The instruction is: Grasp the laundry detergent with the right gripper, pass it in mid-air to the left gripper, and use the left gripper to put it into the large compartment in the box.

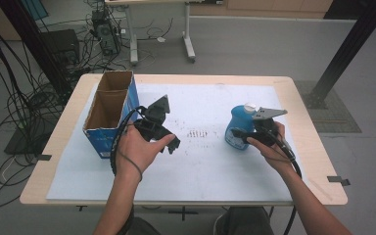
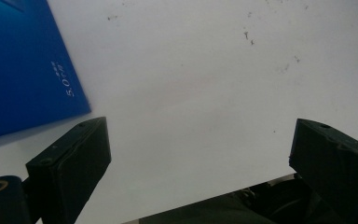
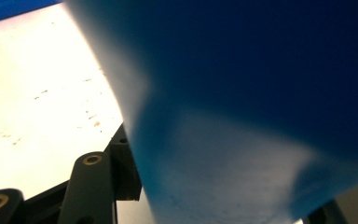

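Grasp step: bottle [image 1: 238, 128] pinched by right gripper [image 1: 256, 133], left gripper [image 1: 169, 143] held spread; lift toward box [image 1: 108, 111] judged next.

Legible print: on the blue side of the open blue cardboard box [image 2: 23, 70], left gripper view, small white characters rotated along the panel read "5.0" followed by two letters, possibly "cm"; a smaller line beside them is too blurred to read. In the high view the box [image 1: 108, 112] and the blue plastic bottle with white cap [image 1: 237, 128] carry markings too small to read.
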